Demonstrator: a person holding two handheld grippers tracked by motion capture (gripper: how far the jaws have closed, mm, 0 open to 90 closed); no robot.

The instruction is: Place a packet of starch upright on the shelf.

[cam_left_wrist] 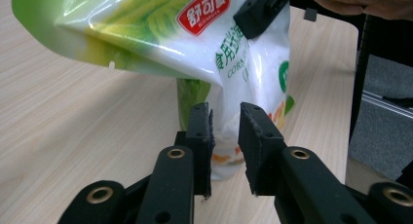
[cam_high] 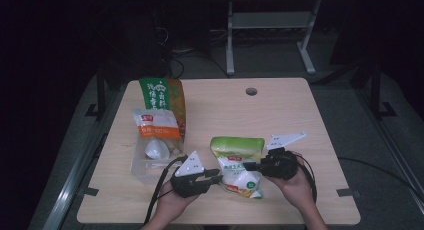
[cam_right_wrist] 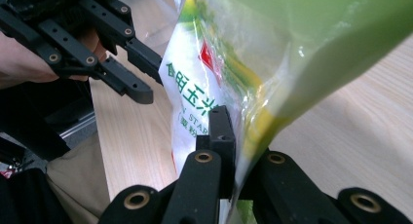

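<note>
Starch bag [cam_high: 239,168] pinched in right tongs [cam_high: 251,166].

we've got our right gripper [cam_right_wrist: 233,151] clamped on the edge of the green-and-white starch bag [cam_right_wrist: 272,53], film pinched flat between the black jaws. bag hangs tilted over the wooden table [cam_right_wrist: 350,136]. upper left, our left gripper [cam_right_wrist: 134,70] sits just beside the bag's printed face, jaws parted, hand [cam_right_wrist: 19,58] behind it.
</note>
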